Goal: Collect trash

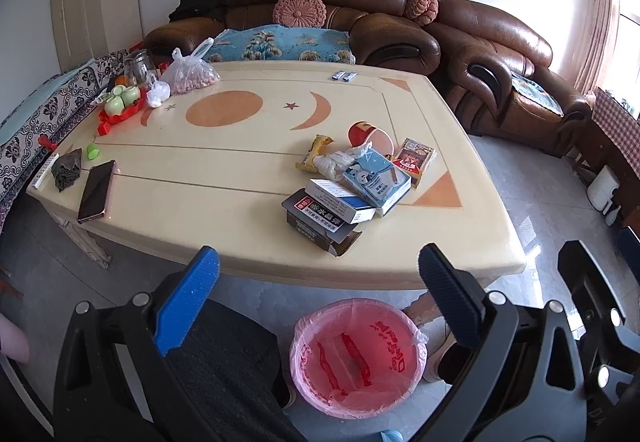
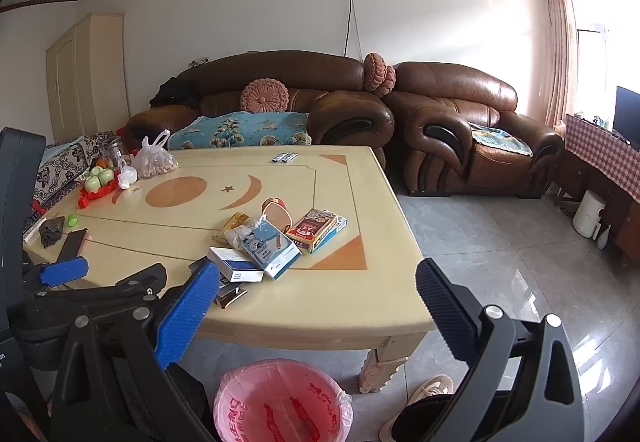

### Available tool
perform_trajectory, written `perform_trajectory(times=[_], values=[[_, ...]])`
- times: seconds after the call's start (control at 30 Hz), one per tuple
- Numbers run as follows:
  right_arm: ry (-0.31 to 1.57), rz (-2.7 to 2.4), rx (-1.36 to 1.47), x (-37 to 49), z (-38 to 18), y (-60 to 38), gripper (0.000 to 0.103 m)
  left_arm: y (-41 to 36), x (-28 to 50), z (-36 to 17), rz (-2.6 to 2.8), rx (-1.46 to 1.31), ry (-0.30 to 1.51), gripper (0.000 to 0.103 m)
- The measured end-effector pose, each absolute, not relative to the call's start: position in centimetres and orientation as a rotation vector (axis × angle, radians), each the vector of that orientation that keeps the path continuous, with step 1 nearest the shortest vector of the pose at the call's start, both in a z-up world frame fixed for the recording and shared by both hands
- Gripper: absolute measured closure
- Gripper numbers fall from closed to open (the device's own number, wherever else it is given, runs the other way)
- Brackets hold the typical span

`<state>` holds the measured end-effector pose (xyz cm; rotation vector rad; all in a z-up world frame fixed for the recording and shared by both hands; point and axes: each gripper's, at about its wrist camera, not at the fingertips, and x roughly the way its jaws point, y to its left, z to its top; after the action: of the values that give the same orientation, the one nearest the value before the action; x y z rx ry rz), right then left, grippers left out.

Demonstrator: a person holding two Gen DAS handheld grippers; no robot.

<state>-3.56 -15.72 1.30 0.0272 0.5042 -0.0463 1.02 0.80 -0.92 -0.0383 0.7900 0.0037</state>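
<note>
A pile of trash lies on the near right of the cream table (image 1: 200, 186): a black box (image 1: 316, 222), a white and blue box (image 1: 340, 202), a light blue panda box (image 1: 376, 178), a red card box (image 1: 414, 158), a crumpled white wrapper (image 1: 340, 162), a yellow snack wrapper (image 1: 316, 152) and a red paper cup (image 1: 368, 136). The pile also shows in the right wrist view (image 2: 272, 242). A bin with a pink bag (image 1: 356, 358) stands on the floor below the table's front edge. My left gripper (image 1: 320, 278) is open and empty above the bin. My right gripper (image 2: 318, 290) is open and empty at the table's front edge.
A phone (image 1: 98, 190), a dark cloth (image 1: 66, 170), a green cap (image 1: 93, 151), a red tray with green cups (image 1: 122, 102) and a plastic bag of nuts (image 1: 192, 74) lie on the table's left. Brown sofas (image 1: 320, 14) stand behind. A shoe (image 2: 436, 386) is by the table leg.
</note>
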Motion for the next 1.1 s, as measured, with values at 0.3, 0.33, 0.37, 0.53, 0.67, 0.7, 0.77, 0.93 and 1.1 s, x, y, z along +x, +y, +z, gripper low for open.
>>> perform_trajectory(times=[0.3, 0.33, 0.37, 0.53, 0.67, 0.7, 0.77, 0.93, 1.1], values=[[0.589, 0.052, 0.049, -1.0, -0.8, -16.7, 0.007, 1.9, 2.5, -2.8, 0.011, -0.084, 0.854, 0.005], [0.599, 0.059, 0.052, -0.6, -1.2, -16.9, 0.007, 2.0, 2.8, -3.3, 0.012, -0.083, 0.868, 0.005], [0.607, 0.063, 0.050, -0.3, -1.5, -17.0, 0.007, 2.3, 3.0, -3.5, 0.010, -0.087, 0.876, 0.005], [0.624, 0.053, 0.035, 1.3, -2.9, -17.9, 0.007, 3.2, 4.7, -5.2, 0.015, -0.140, 0.942, 0.005], [0.642, 0.044, 0.017, 2.9, -3.6, -18.3, 0.007, 3.3, 5.8, -6.2, 0.018, -0.142, 0.969, 0.005], [0.646, 0.040, 0.013, 3.1, -3.7, -18.5, 0.007, 3.3, 6.0, -6.3, 0.011, -0.141, 0.972, 0.005], [0.661, 0.047, 0.017, 4.0, -4.0, -18.8, 0.007, 3.2, 6.5, -6.6, -0.017, -0.141, 0.978, 0.005], [0.687, 0.054, 0.048, 5.9, -4.4, -19.6, 0.007, 2.7, 7.6, -6.4, -0.065, -0.085, 0.967, 0.005], [0.698, 0.058, 0.058, 7.7, -4.5, -19.9, 0.007, 2.5, 9.7, -6.3, -0.169, -0.059, 0.980, 0.005]])
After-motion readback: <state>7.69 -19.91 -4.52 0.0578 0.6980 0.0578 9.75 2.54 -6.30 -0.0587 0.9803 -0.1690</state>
